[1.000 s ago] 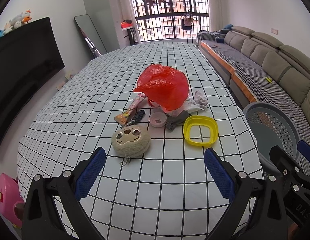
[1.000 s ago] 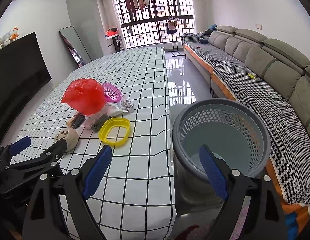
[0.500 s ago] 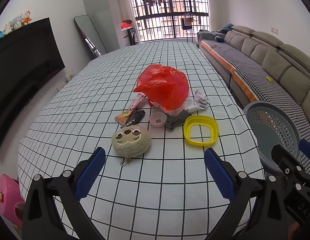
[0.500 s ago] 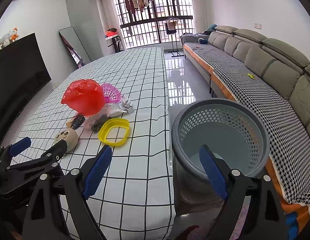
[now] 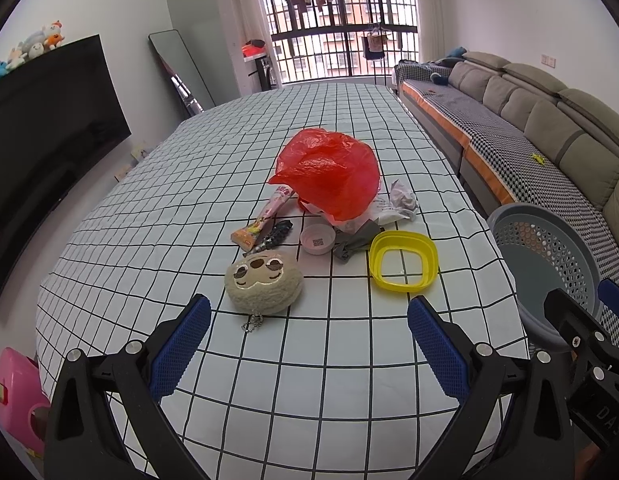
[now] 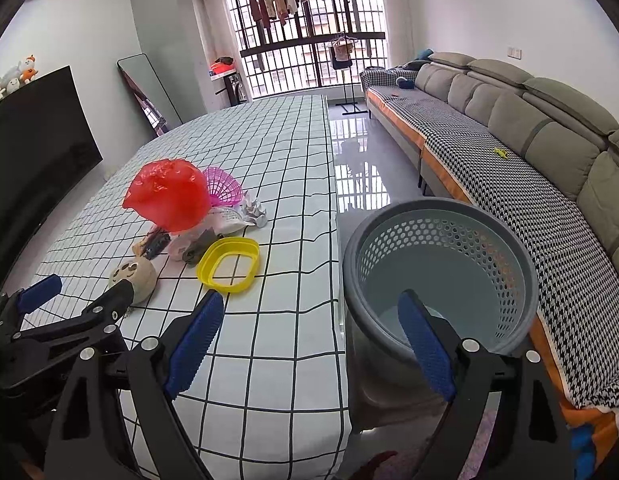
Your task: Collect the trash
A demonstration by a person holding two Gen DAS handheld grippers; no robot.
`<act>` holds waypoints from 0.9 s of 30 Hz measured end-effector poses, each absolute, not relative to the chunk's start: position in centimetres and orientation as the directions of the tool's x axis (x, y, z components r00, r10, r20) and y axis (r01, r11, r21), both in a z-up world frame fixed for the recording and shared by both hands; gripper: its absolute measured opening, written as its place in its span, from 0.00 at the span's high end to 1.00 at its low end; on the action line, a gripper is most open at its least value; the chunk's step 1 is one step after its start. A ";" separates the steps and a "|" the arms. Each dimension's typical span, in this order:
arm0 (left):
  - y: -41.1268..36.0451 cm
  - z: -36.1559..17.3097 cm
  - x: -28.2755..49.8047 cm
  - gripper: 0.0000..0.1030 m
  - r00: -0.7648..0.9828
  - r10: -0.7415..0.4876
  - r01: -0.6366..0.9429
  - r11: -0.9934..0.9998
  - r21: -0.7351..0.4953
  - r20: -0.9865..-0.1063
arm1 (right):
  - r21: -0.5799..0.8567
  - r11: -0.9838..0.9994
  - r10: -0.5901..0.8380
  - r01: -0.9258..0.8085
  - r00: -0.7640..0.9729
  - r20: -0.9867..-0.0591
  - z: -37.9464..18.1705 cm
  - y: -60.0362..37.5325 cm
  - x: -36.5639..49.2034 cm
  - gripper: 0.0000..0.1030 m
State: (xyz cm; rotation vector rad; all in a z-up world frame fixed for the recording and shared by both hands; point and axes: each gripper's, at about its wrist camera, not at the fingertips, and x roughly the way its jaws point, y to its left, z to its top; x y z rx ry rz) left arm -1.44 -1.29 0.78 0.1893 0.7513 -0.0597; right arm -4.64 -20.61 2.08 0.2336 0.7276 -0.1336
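Note:
A pile lies on the checked table (image 5: 269, 360): a red plastic bag (image 5: 329, 172), a snack wrapper (image 5: 265, 216), crumpled white paper (image 5: 401, 200), a small white cup (image 5: 317, 239), a grey scrap (image 5: 355, 242), a yellow ring lid (image 5: 403, 266) and a plush sloth toy (image 5: 263, 282). A grey perforated bin (image 6: 441, 272) stands beside the table's right edge. My left gripper (image 5: 307, 344) is open and empty, short of the plush toy. My right gripper (image 6: 309, 344) is open and empty, over the table edge next to the bin.
A pink mesh basket (image 6: 223, 188) lies behind the red bag. A long sofa (image 6: 529, 152) runs along the right wall. A black TV (image 5: 41, 140) is at the left. A pink box (image 5: 13, 396) sits on the floor at the lower left.

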 end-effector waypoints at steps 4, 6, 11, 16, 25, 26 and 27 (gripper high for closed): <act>-1.2 0.9 -1.4 0.06 0.730 0.013 0.122 0.981 0.149 -0.683 | 0.165 0.965 -0.040 0.202 0.740 -0.671 2.1 -20.6 -4.6 0.17; -1.3 0.8 -1.4 0.06 0.730 0.015 0.120 0.981 0.150 -0.683 | 0.164 0.966 -0.041 0.202 0.740 -0.672 2.1 -20.6 -4.6 0.17; -1.2 0.8 -1.4 0.06 0.729 0.014 0.119 0.982 0.147 -0.685 | 0.165 0.966 -0.039 0.201 0.739 -0.672 2.1 -20.6 -4.6 0.17; -1.1 0.8 -1.4 0.06 0.730 0.014 0.118 0.982 0.146 -0.684 | 0.166 0.966 -0.038 0.200 0.739 -0.672 2.1 -20.7 -4.7 0.17; -0.8 0.7 -1.4 0.06 0.728 0.014 0.113 0.984 0.140 -0.685 | 0.166 0.965 -0.037 0.200 0.738 -0.674 2.1 -20.7 -4.6 0.17; -0.8 0.7 -1.3 0.06 0.728 0.013 0.113 0.984 0.139 -0.685 | 0.167 0.966 -0.036 0.200 0.737 -0.675 2.1 -20.7 -4.6 0.17; -0.7 0.7 -1.3 0.06 0.727 0.013 0.113 0.984 0.139 -0.686 | 0.167 0.966 -0.034 0.199 0.736 -0.676 2.0 -20.7 -4.5 0.17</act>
